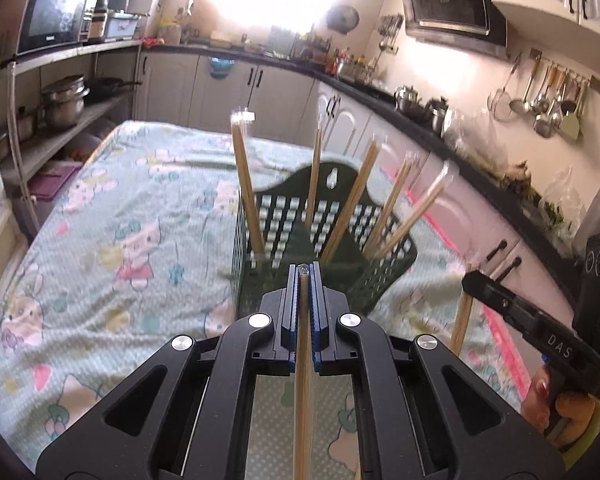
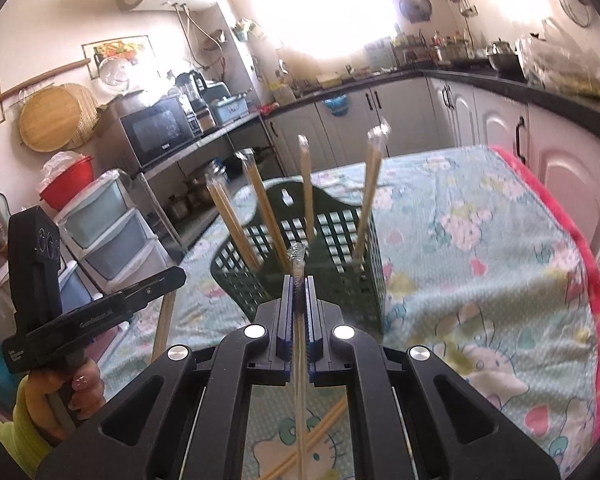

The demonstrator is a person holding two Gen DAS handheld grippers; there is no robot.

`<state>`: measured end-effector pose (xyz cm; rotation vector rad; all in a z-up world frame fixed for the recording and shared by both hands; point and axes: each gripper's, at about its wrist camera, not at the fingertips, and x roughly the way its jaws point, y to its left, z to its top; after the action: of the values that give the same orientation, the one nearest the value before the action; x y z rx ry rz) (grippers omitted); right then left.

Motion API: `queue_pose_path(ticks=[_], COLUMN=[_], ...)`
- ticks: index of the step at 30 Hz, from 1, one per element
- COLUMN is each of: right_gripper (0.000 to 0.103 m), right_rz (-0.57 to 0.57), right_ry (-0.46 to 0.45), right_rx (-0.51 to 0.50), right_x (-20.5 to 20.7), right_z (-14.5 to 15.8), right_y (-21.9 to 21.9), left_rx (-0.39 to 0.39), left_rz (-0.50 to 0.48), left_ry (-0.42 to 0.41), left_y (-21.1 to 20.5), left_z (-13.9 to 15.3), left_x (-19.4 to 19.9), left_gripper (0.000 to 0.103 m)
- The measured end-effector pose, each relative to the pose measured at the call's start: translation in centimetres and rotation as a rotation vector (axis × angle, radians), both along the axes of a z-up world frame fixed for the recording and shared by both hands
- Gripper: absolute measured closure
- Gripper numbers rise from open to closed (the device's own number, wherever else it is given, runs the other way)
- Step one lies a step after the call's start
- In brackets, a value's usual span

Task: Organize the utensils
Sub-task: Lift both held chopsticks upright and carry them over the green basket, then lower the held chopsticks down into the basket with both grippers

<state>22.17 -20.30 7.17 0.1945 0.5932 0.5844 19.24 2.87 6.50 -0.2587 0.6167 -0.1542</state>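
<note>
My left claw (image 1: 304,270): clamped tight on one wrapped pair of chopsticks (image 1: 302,360); the stick runs up between my blue pads, and its tip pokes out just past my fingertips.
My right claw (image 2: 299,278): also squeezed shut, on another wrapped pair (image 2: 299,360); its crinkled clear wrapper end sticks out above my fingertips.
Basket (image 1: 364,276): dark green, perforated, standing upright on the cloth straight ahead of both claws, just beyond my tips. From my right claw's camera it sits ahead too, slightly to the left (image 2: 340,280).
Chopsticks already in the basket (image 1: 246,184): five wrapped pairs stand in it from my left claw's view, leaning apart like a fan; from my right claw's camera I count four (image 2: 374,192).
Loose chopsticks (image 2: 316,436): under my right claw a pair lies slantwise on the cloth, crossing behind the one I hold.
Tablecloth (image 1: 120,216): pale green with cartoon cats and rabbits, spread below and ahead of both claws; a pink edge runs along its right side.
My other claw, seen from the left one (image 1: 512,308): low on the right, with a stick hanging beneath its tip.
My left claw, seen from the right one (image 2: 100,312): low on the left, fingers around its handle (image 2: 80,392), a stick hanging below.
</note>
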Motion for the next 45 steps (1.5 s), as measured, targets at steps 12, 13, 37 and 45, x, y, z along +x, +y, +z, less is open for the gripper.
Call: queue_pose_path(ticks=[12, 13, 37, 45], right_gripper=[0.098, 0.098, 0.098, 0.098], right_rz=[-0.001, 0.000, -0.068, -0.117], right_ry=[-0.097, -0.103, -0.288, -0.353], right_rx=[0.022, 0.024, 0.055, 0.049], right_x=[0.4, 0.5, 4.0, 5.6], right_z=[3.8, 4.0, 11.0, 12.6], right_y=[0.9, 0.9, 0.5, 0.1], left_rx=[-0.010, -0.009, 0.094, 0.118], left_rz=[0.066, 0.072, 0.199, 0.243], left_ry=[-0.100, -0.109, -0.323, -0.363], left_y=[1.3, 1.4, 0.3, 0.0], left_z=[3.5, 3.7, 11.1, 12.1], left_x=[1.6, 1.7, 7.5, 10.3], left_gripper=[0.101, 0.101, 0.101, 0.101])
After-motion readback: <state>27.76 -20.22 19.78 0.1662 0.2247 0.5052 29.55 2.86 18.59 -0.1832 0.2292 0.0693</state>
